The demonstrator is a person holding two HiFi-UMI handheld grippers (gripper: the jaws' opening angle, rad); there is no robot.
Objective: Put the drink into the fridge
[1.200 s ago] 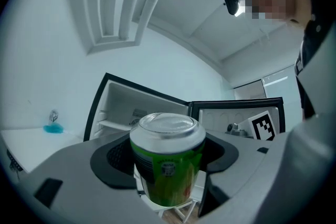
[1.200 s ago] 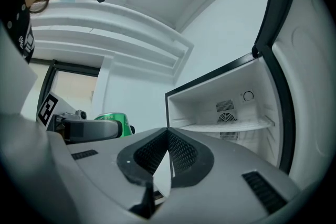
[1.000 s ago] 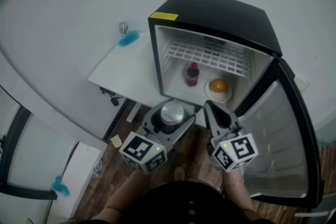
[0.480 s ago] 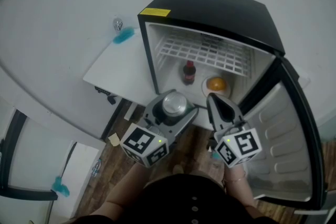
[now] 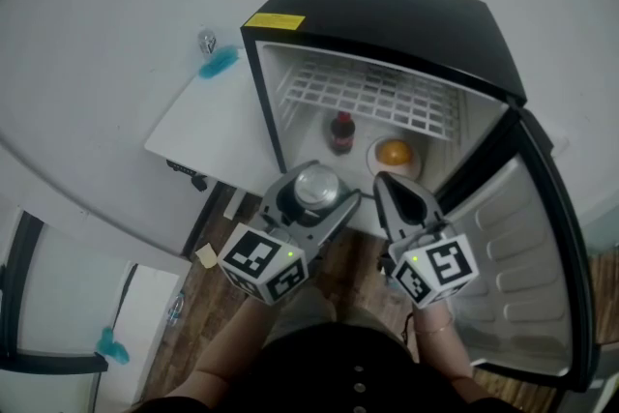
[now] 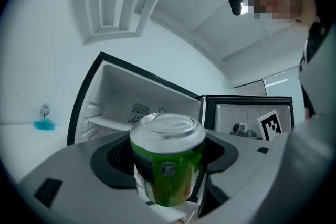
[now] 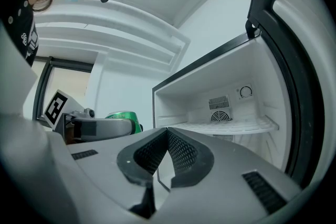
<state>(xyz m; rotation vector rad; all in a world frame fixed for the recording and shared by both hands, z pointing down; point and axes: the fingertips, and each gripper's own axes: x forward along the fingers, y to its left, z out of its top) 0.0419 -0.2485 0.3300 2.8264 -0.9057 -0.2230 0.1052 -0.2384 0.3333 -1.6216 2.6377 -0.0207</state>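
Note:
A green drink can (image 6: 168,162) with a silver top (image 5: 313,185) stands upright between the jaws of my left gripper (image 5: 311,191), which is shut on it just in front of the open black mini fridge (image 5: 387,24). My right gripper (image 5: 397,197) hovers beside it to the right, jaws shut with nothing between them (image 7: 167,145). From the right gripper view the can (image 7: 123,116) shows at the left. Inside the fridge a dark bottle (image 5: 340,132) and an orange (image 5: 395,153) on a plate sit under a white wire shelf (image 5: 372,97).
The fridge door (image 5: 527,276) stands swung open at the right. A white table (image 5: 208,126) left of the fridge carries a small blue item (image 5: 217,63). Wooden floor (image 5: 208,305) lies below, and a person's arms hold both grippers.
Both grippers and the can have shifted slightly closer to the fridge opening; the view has swung so the fridge sits a little lower and nearer. Both grips are unchanged.

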